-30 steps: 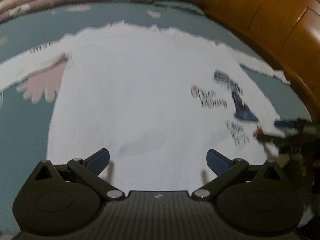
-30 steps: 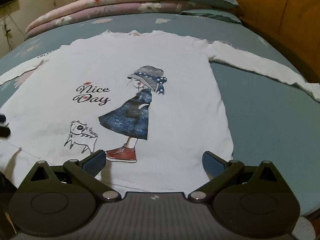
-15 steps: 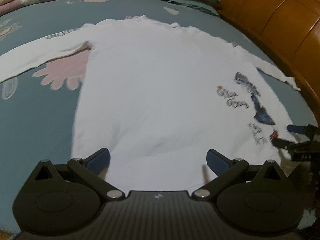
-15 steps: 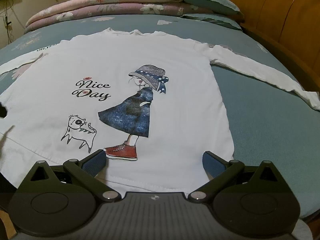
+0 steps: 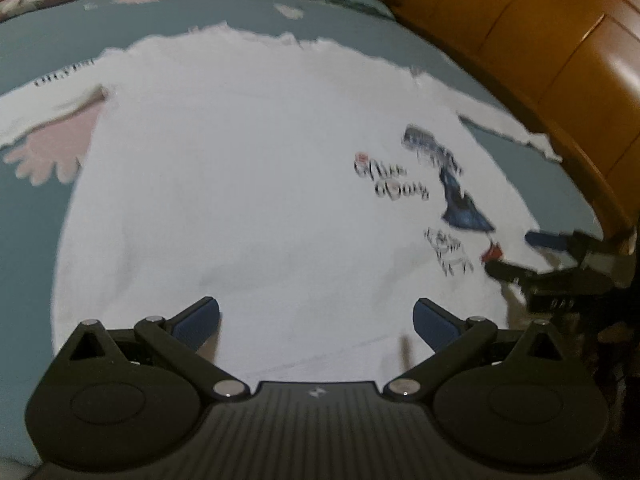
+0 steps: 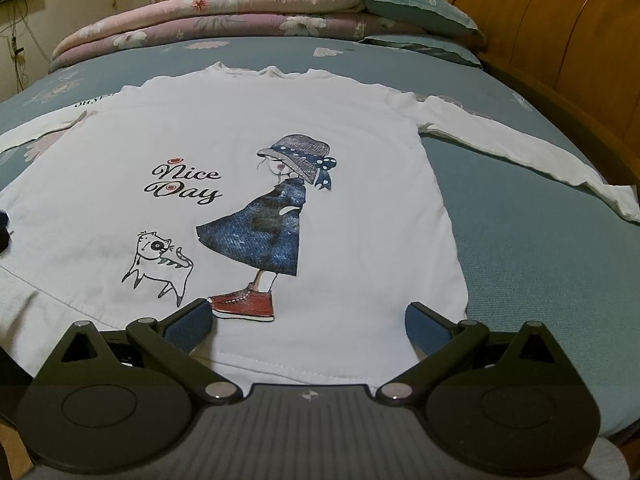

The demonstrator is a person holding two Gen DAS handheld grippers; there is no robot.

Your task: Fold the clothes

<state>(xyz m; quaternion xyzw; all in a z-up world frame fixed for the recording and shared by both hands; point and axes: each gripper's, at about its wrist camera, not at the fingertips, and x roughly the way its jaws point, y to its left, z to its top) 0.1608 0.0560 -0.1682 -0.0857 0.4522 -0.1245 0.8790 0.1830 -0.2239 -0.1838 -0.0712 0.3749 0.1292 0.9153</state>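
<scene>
A white long-sleeved shirt (image 6: 340, 140) lies flat and face up on the bed, both sleeves spread out; its print shows a girl in a blue dress, a cat and "Nice Day". My right gripper (image 6: 308, 318) hovers open over the hem near the shirt's right bottom corner, holding nothing. In the left wrist view the same shirt (image 5: 240, 184) looks blurred. My left gripper (image 5: 316, 318) is open above the left part of the hem, empty. The right gripper (image 5: 520, 254) shows there at the right edge, and a dark left fingertip (image 6: 3, 228) sits at the right view's left edge.
The blue bedsheet (image 6: 540, 248) with pink flower prints carries the shirt. Folded floral quilts (image 6: 240, 16) and teal pillows (image 6: 420, 12) are stacked at the far end. A wooden headboard (image 6: 560, 32) runs along the right side.
The left wrist view has swung and gone blurry; the left gripper shifted over the hem. The right gripper edged slightly closer to the hem. Both stay open.
</scene>
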